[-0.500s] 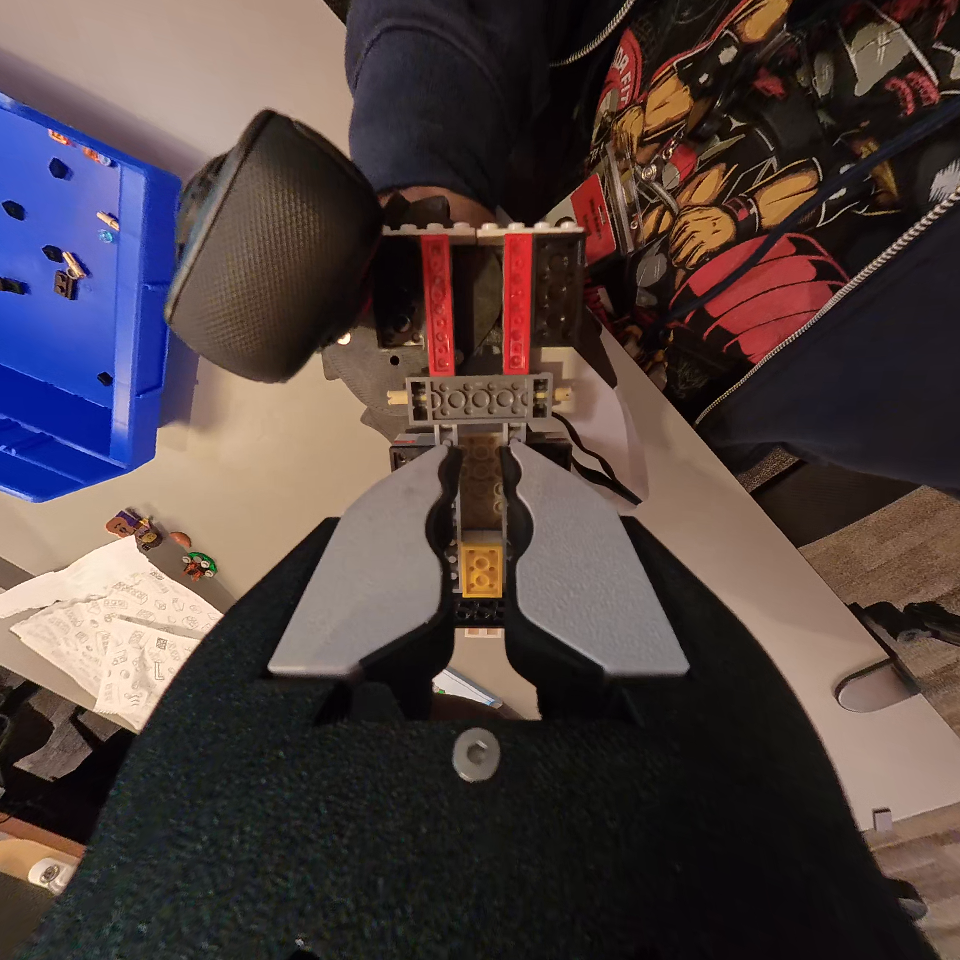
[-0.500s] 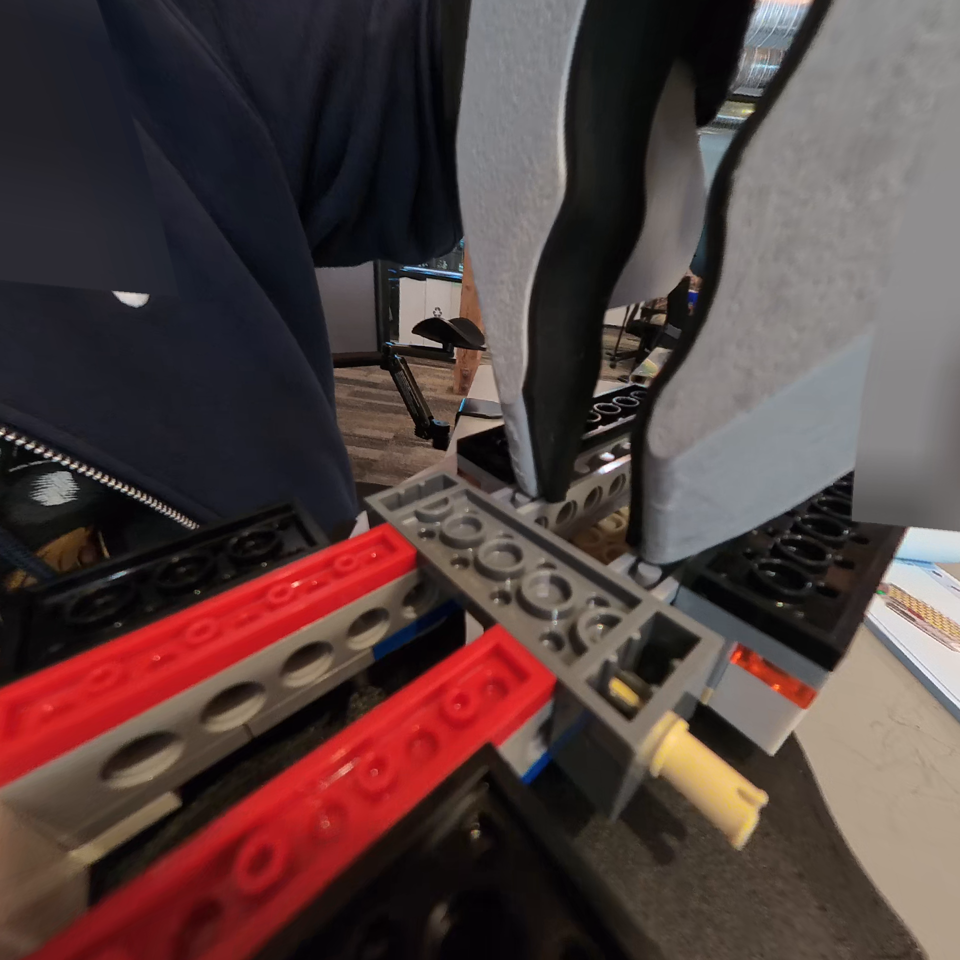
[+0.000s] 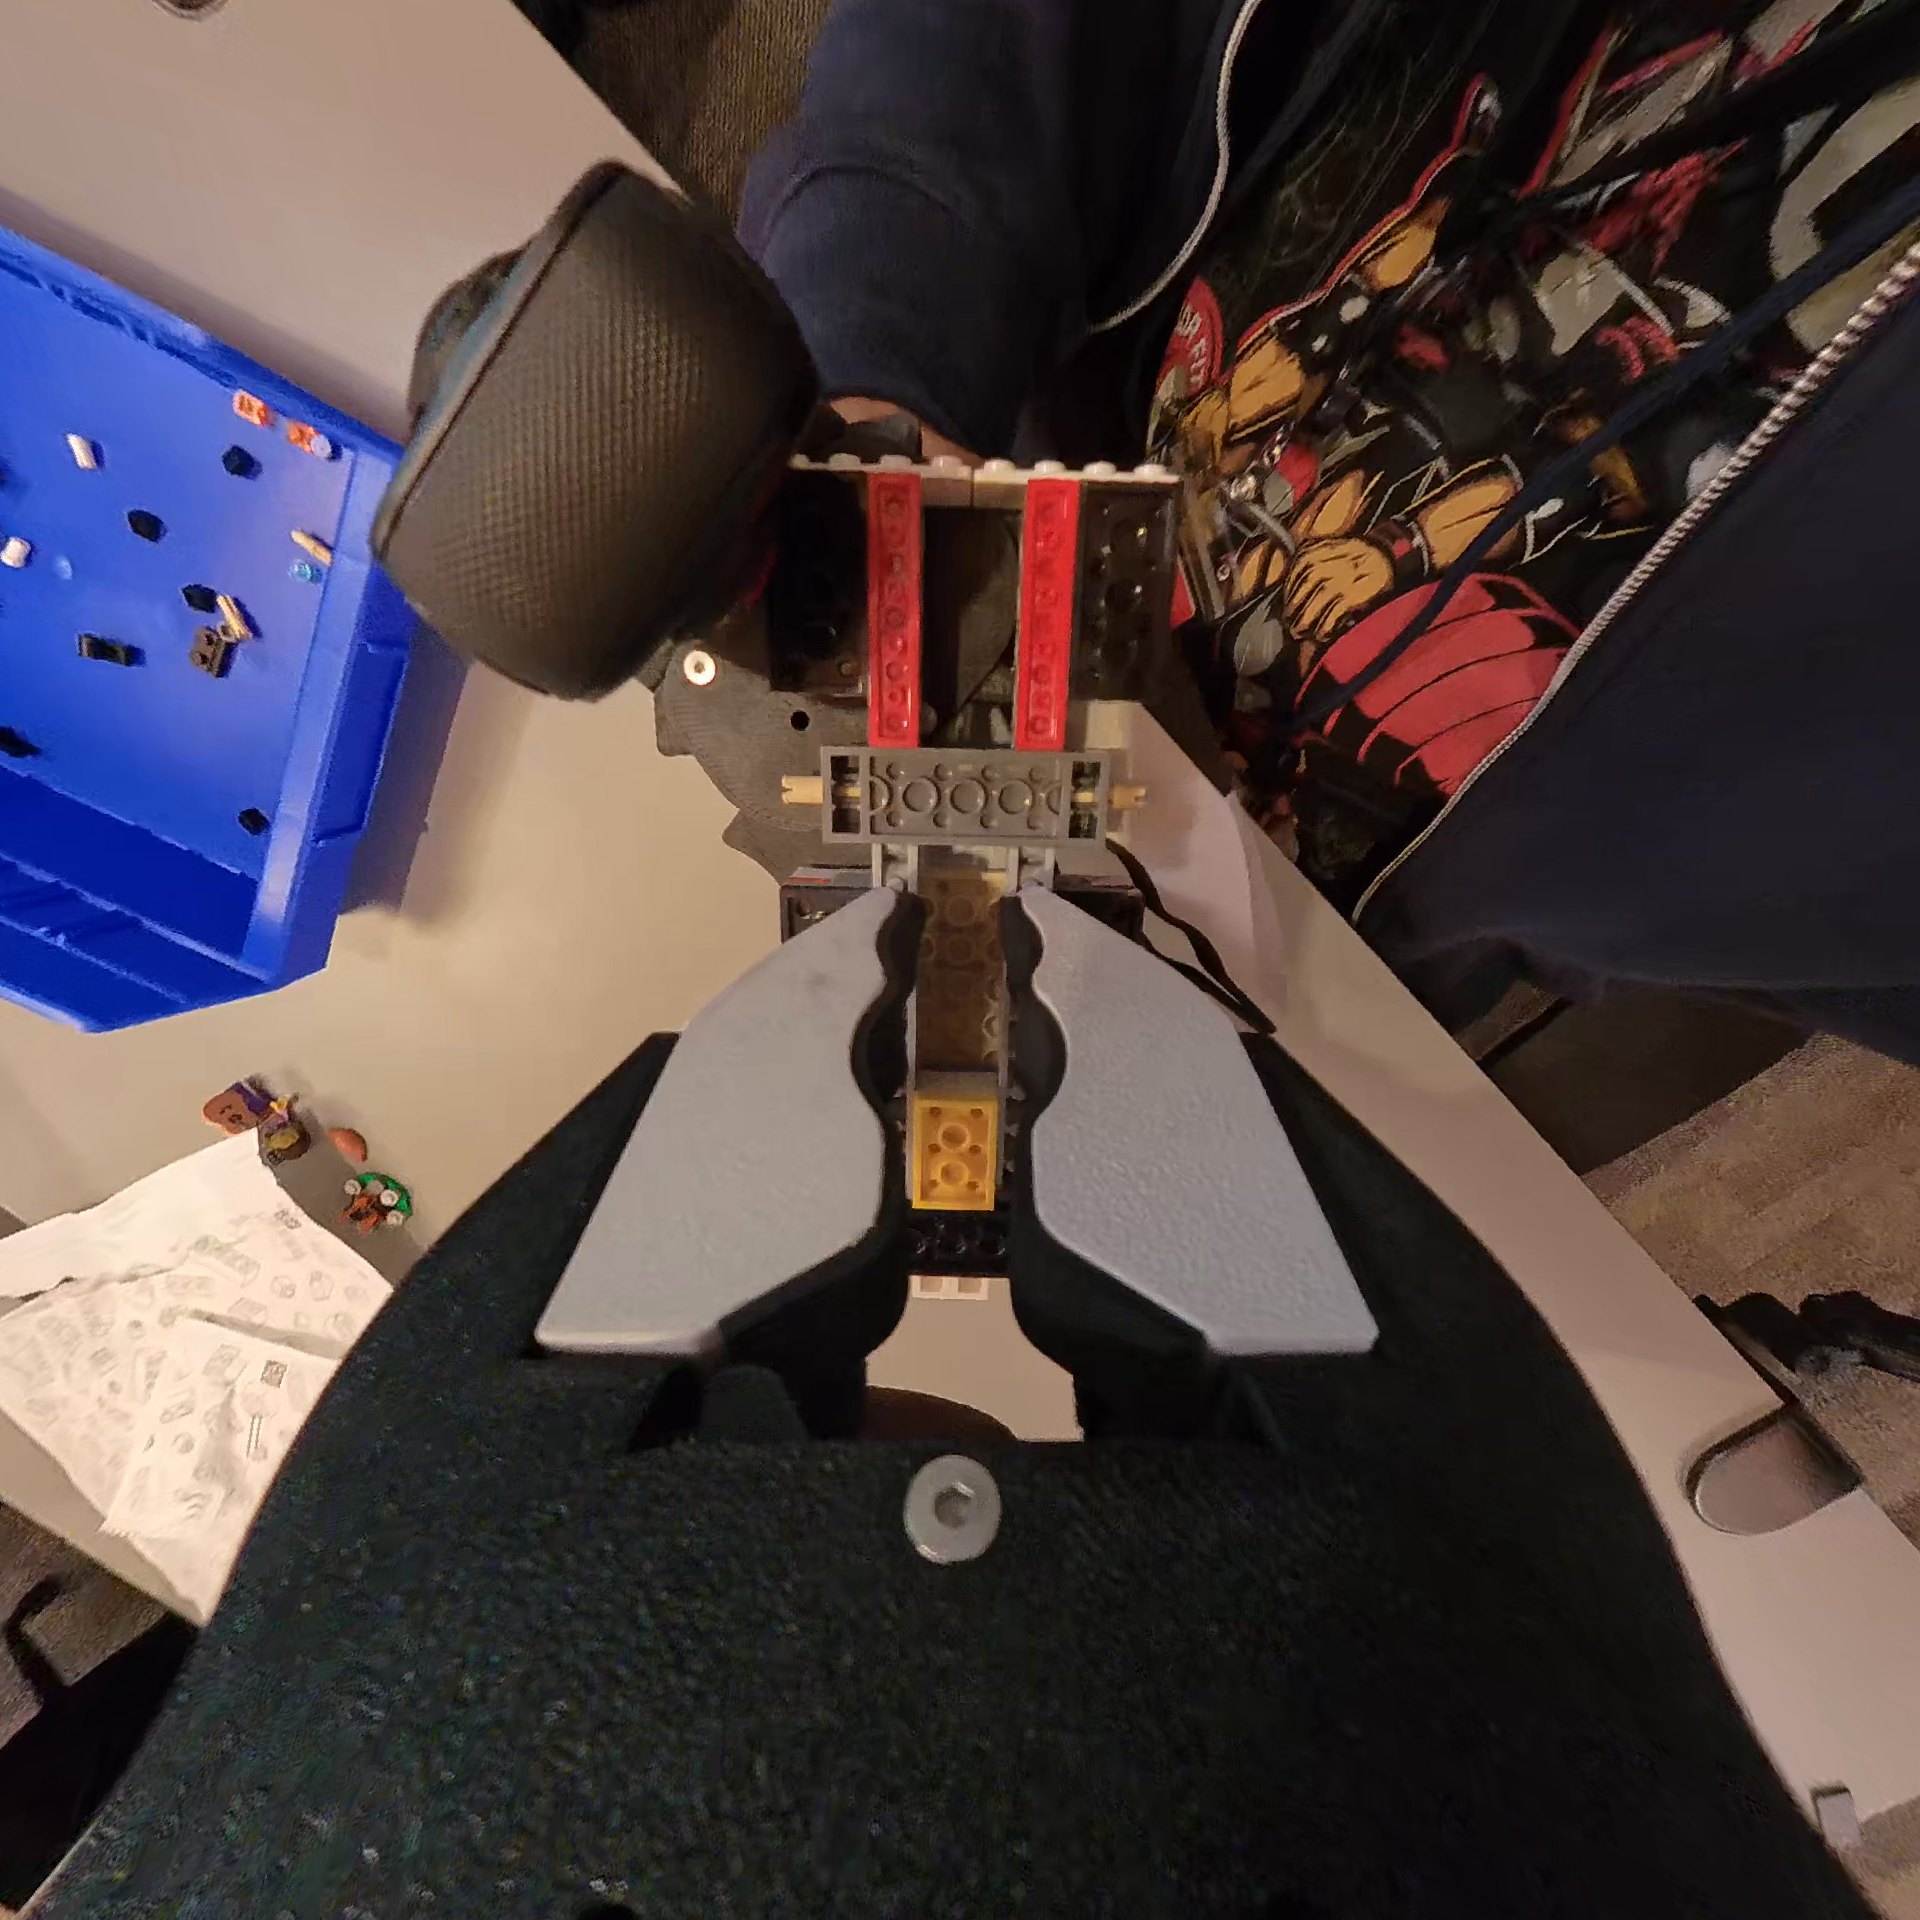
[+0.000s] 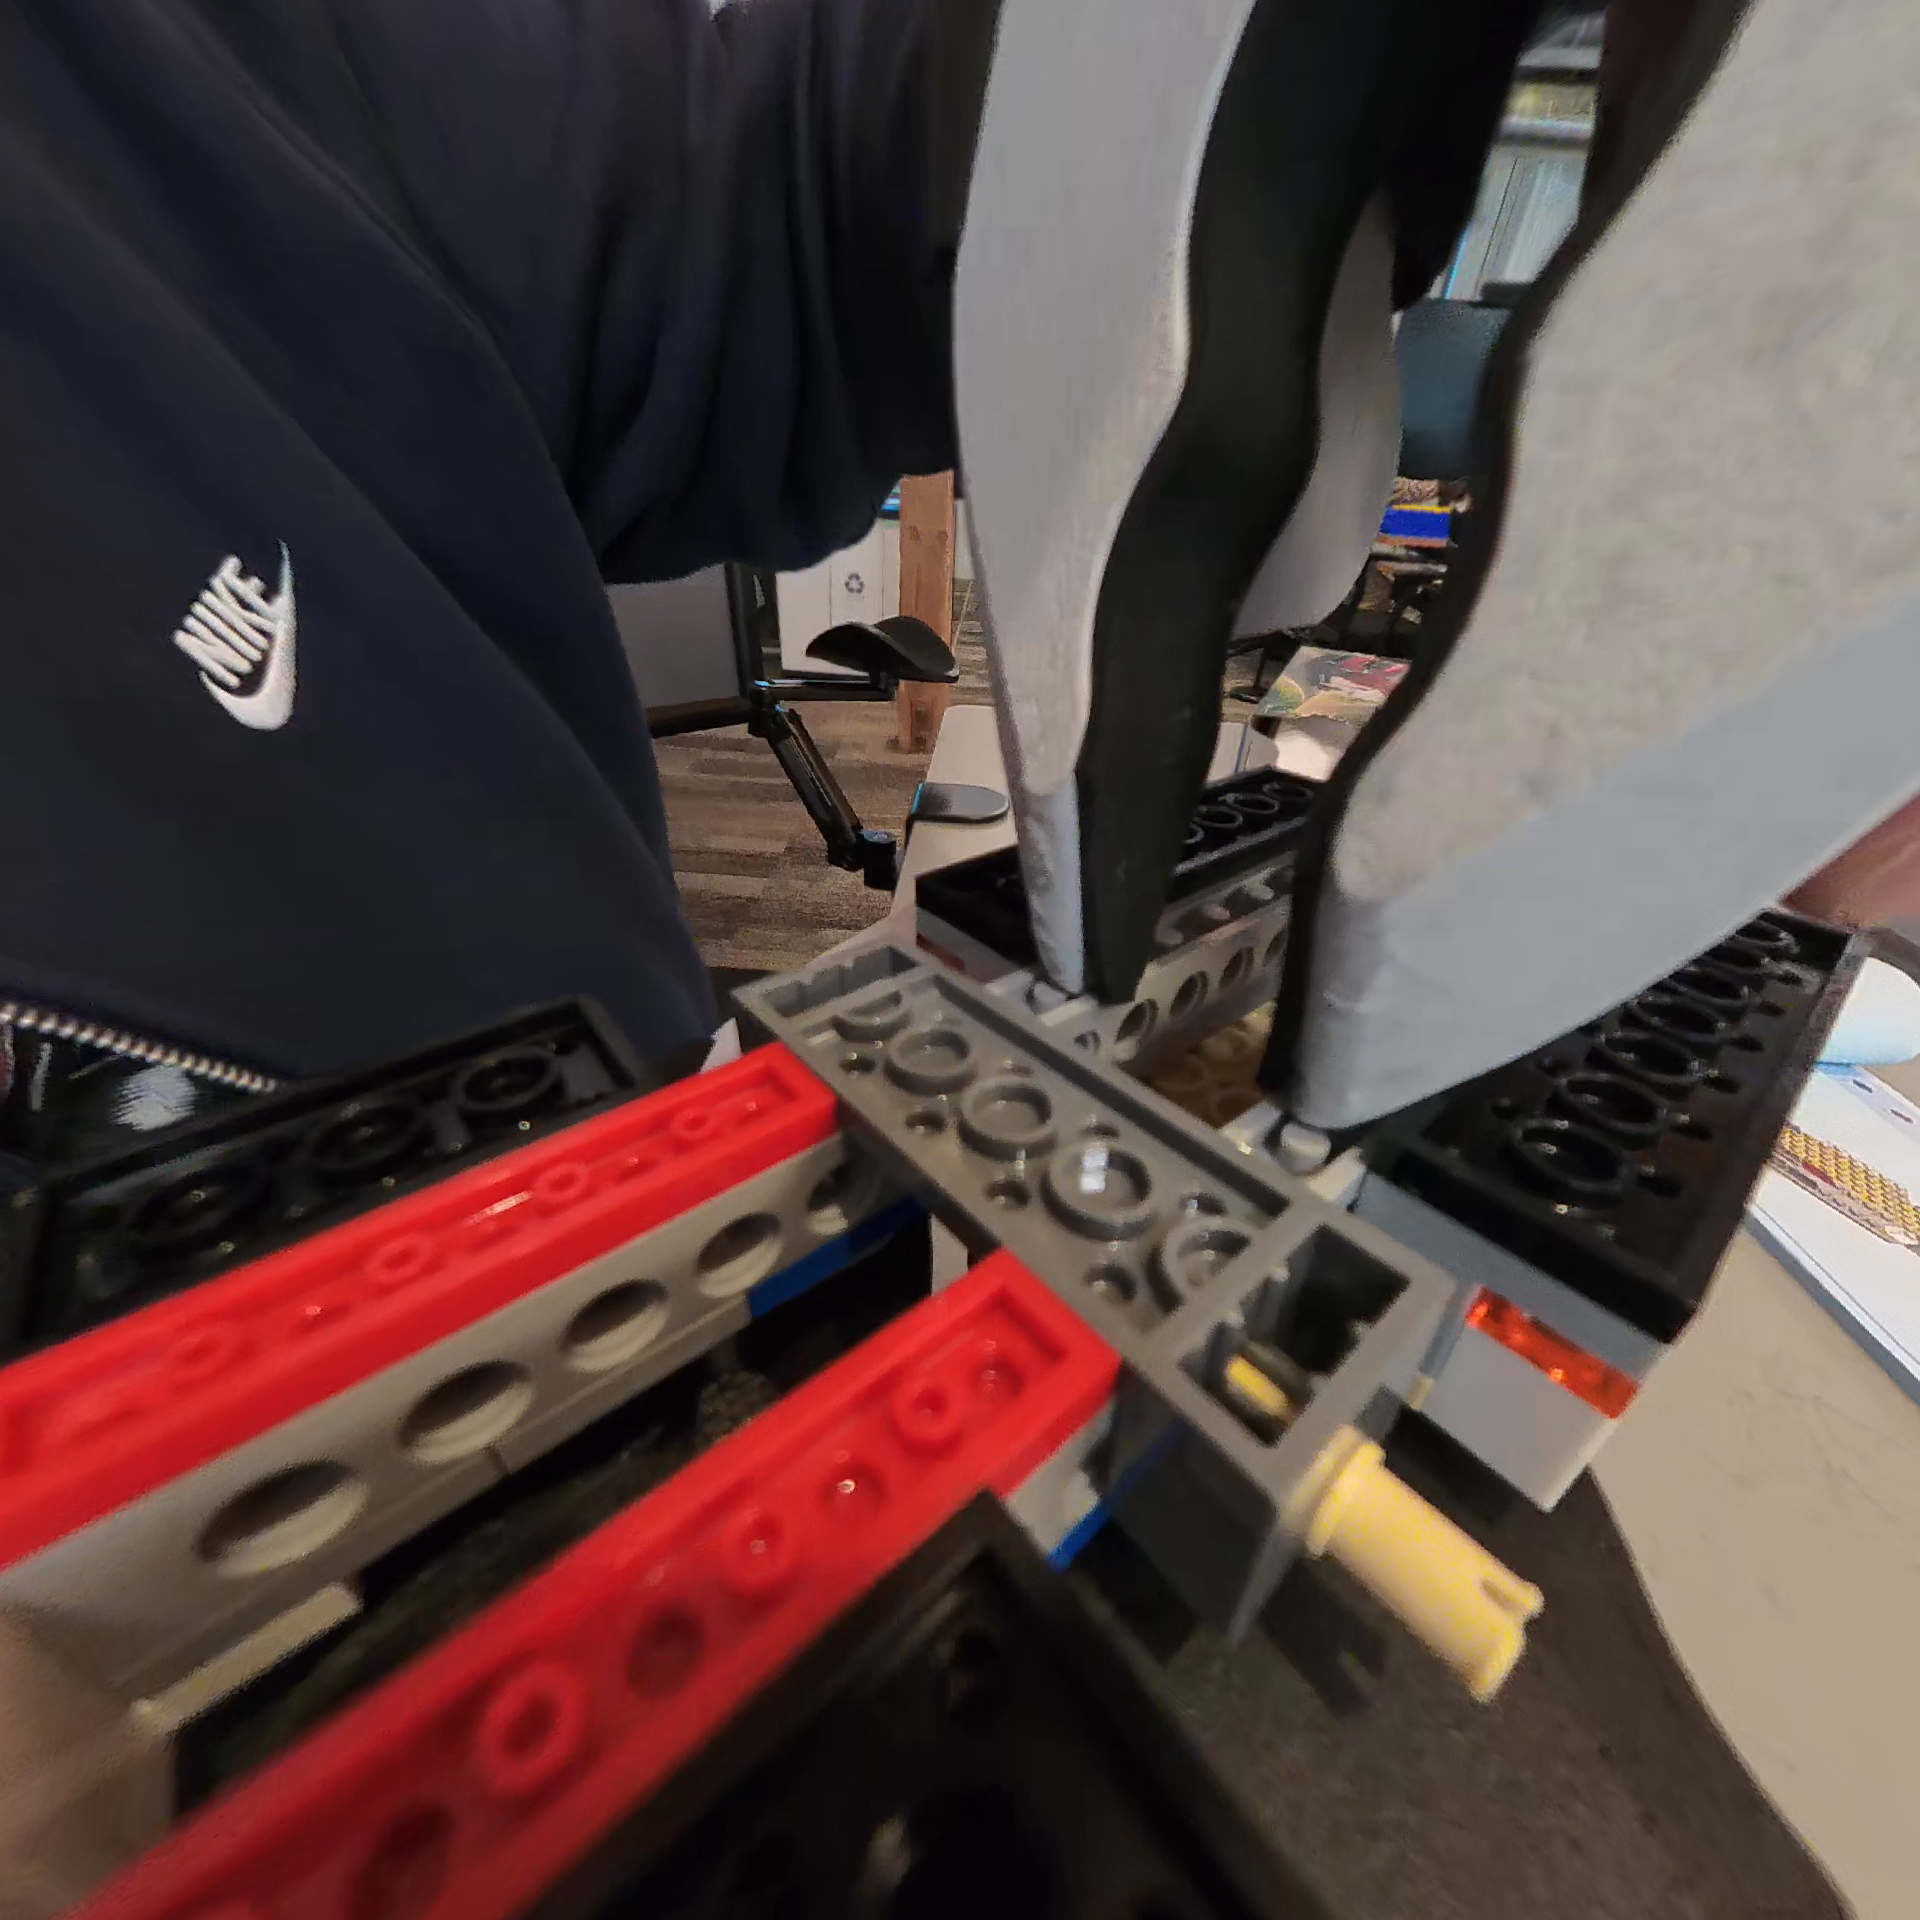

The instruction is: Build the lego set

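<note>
My left gripper [image 3: 958, 904] is shut on a brick-built model [image 3: 956, 997]. Its pads press on the two grey beams either side of a tan plate, with a yellow brick [image 3: 951, 1153] behind the tips. Ahead lie a dark grey axle plate [image 3: 966, 798] with tan pins, two red plates [image 3: 894, 613] and black plates. The right wrist view shows the left gripper [image 4: 1195, 1039] coming down from above onto those beams, beside the axle plate [image 4: 1070, 1143] and red plates [image 4: 416, 1278]. The right gripper's black body [image 3: 592, 436] sits at the model's far end, with its fingers hidden under the model.
A blue bin [image 3: 156, 675] with small loose parts stands at the left. A printed paper sheet [image 3: 187, 1340] and small figures [image 3: 260, 1117] lie on the white table [image 3: 468, 935]. A person in a dark jacket [image 3: 1714, 727] stands close behind. A booklet [image 4: 1849, 1195] lies at the right. Left tips to right tips: about 8 centimetres.
Almost nothing has changed. The model and both grippers have shifted only slightly, and the left gripper keeps the same grip on the grey beams.
</note>
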